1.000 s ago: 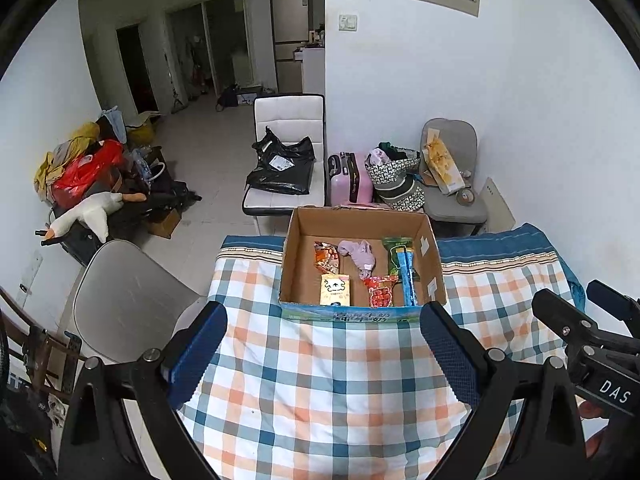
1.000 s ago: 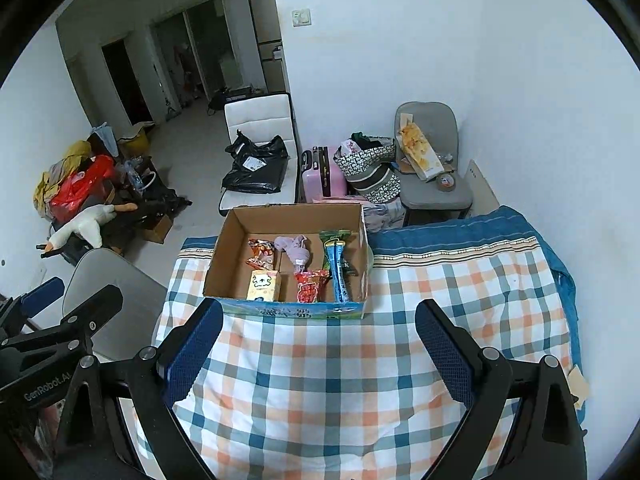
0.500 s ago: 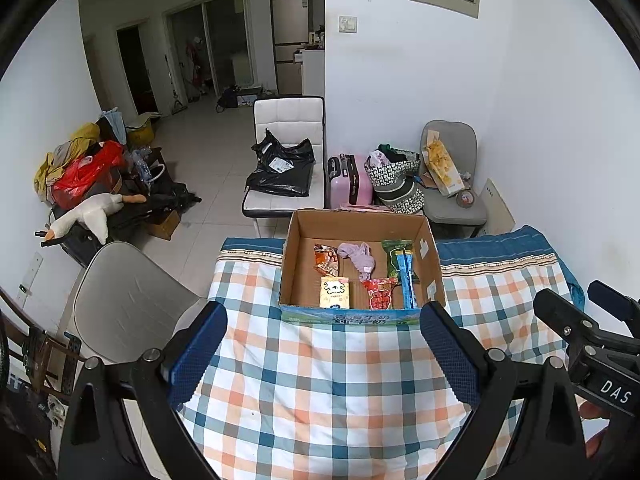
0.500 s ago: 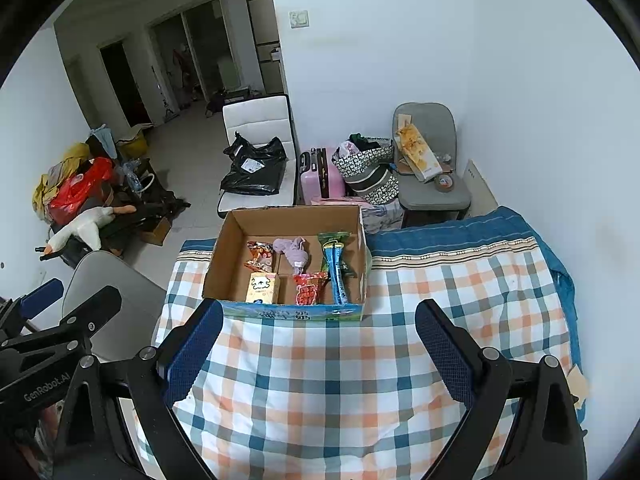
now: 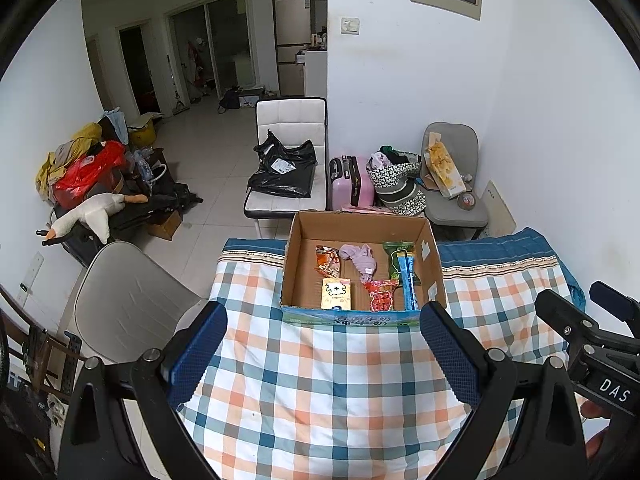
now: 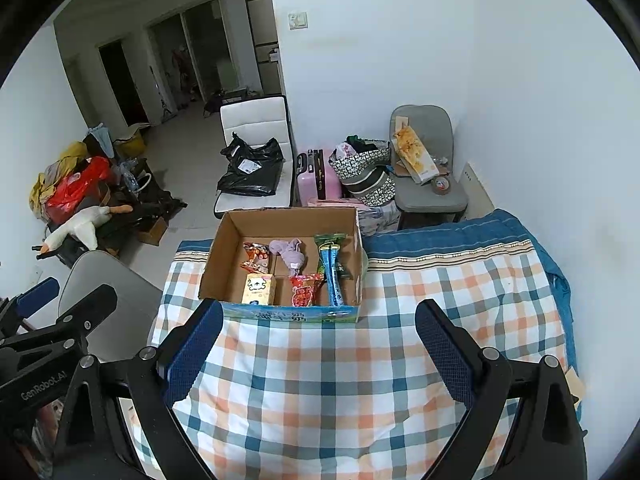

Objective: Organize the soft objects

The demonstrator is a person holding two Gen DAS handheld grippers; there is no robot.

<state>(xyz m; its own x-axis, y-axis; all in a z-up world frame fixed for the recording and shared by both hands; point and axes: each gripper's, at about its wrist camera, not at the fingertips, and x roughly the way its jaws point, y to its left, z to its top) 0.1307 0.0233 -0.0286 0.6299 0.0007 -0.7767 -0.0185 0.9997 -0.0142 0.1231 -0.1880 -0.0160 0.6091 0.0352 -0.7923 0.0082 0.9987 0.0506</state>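
An open cardboard box (image 5: 433, 256) (image 6: 216, 248) stands at the far edge of a table under a checked cloth (image 5: 320, 380) (image 6: 320, 380). Inside lie a lilac soft cloth toy (image 5: 360, 258) (image 6: 290, 252), an orange snack bag (image 5: 328, 260), a yellow packet (image 5: 337, 294) (image 6: 259, 288), a red packet (image 5: 382, 296) (image 6: 304, 290) and a blue-green long packet (image 5: 406, 276) (image 6: 332, 276). My left gripper (image 5: 323, 354) hangs open above the cloth, well short of the box. My right gripper (image 6: 318, 350) is likewise open and empty. Each gripper shows at the other view's edge.
A grey chair (image 5: 128, 300) stands left of the table. Beyond the table are a white chair with a black bag (image 5: 286, 172), a pink suitcase (image 5: 350, 184), patterned bags and a grey chair (image 5: 452, 184). A white wall is close on the right.
Both views have barely shifted; the box sits slightly higher in the frame. Both grippers stay open and empty.
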